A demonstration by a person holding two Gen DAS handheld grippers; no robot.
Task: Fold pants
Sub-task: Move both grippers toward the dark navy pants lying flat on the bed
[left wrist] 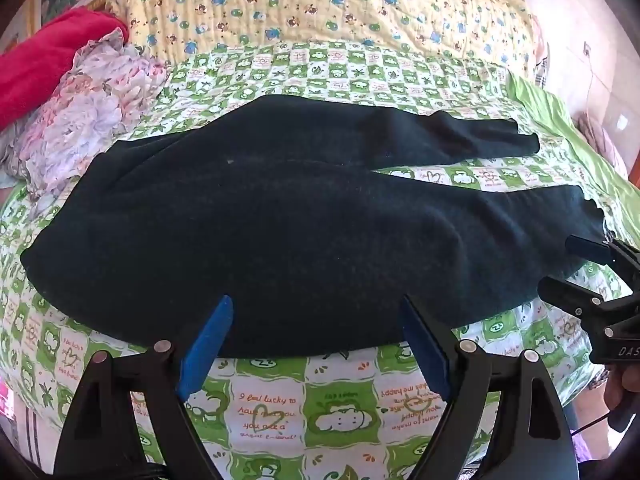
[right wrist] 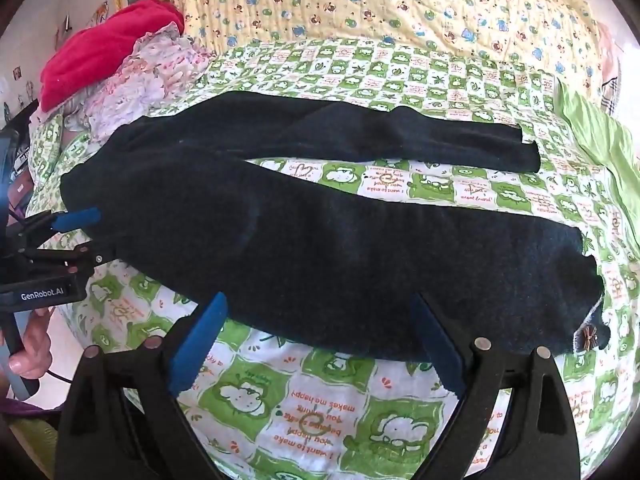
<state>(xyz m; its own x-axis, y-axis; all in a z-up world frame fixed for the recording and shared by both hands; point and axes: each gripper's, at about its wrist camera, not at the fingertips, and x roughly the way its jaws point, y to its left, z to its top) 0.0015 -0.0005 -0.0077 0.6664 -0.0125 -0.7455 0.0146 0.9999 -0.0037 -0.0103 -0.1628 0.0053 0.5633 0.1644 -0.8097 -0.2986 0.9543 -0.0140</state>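
Dark navy pants (left wrist: 280,216) lie flat across the bed, waist to the left, two legs spread apart to the right; they also show in the right wrist view (right wrist: 320,240). My left gripper (left wrist: 316,308) is open, its blue fingertips at the near edge of the seat and thigh area. My right gripper (right wrist: 320,306) is open at the near edge of the near leg. Its fingers (left wrist: 588,248) show in the left wrist view by the near leg's hem. The left gripper's blue finger (right wrist: 78,216) shows by the waist.
A green-and-white checked sheet (left wrist: 320,400) covers the bed. A yellow patterned quilt (left wrist: 320,4) lies behind. A floral cloth (left wrist: 92,108) and a red cloth (left wrist: 44,60) are piled at the far left. A plain green sheet (right wrist: 600,152) lies at the right edge.
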